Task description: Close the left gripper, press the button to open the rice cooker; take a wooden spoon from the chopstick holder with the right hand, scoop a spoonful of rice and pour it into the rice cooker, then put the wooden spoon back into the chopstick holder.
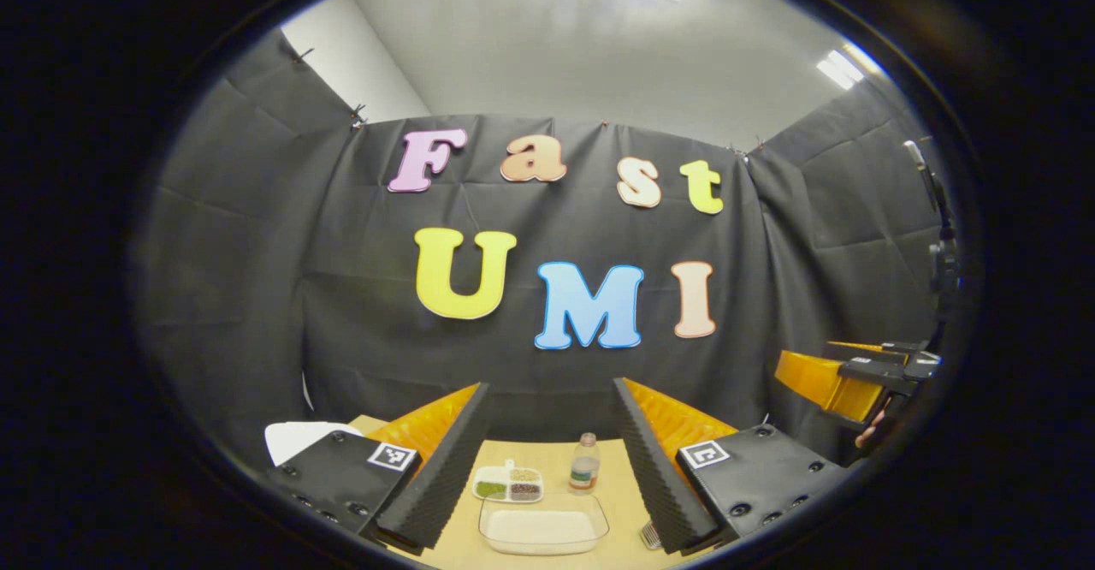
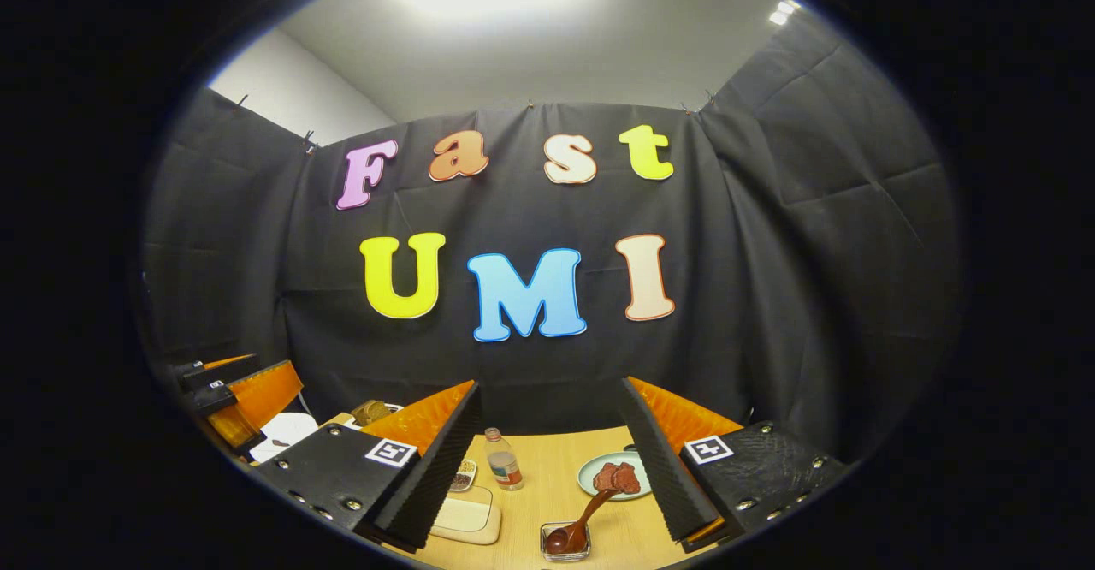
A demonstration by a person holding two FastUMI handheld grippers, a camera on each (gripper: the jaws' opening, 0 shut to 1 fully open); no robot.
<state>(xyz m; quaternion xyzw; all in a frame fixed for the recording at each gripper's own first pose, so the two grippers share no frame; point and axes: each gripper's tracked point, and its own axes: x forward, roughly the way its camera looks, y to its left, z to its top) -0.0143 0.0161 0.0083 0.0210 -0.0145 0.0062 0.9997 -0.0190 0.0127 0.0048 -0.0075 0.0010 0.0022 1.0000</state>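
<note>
Start of the task by the look of it — nothing gripped, both tools held up above the table (image 1: 547,459) and facing the booth wall. Left gripper (image 1: 552,433) has its jaws spread wide, nothing between them; past them sit a clear tray of rice (image 1: 544,525), a small divided dish (image 1: 508,484) behind it and a little bottle (image 1: 585,464) just beside that. A white rounded body (image 1: 295,437) peeks out at the far left edge, likely the rice cooker, too cut off to be sure, and no button can be made out. Right gripper (image 2: 552,433) is also released, empty. Below it the wooden spoon (image 2: 575,525) leans out of a small clear holder (image 2: 565,544), bowl end down, handle tilted up toward a green plate (image 2: 599,467) carrying reddish-brown pieces (image 2: 618,477). The spoon lies near the right finger but apart from it. The rice tray (image 2: 466,519) shows off to the left there, bottle (image 2: 503,462) behind it. Step in hand, as I judge it: the very first one, lid not yet opened. Next move calls for the left jaws to clench, then swing left and down to the cooker's button and push — the right side waits, then drops onto the spoon handle.
</note>
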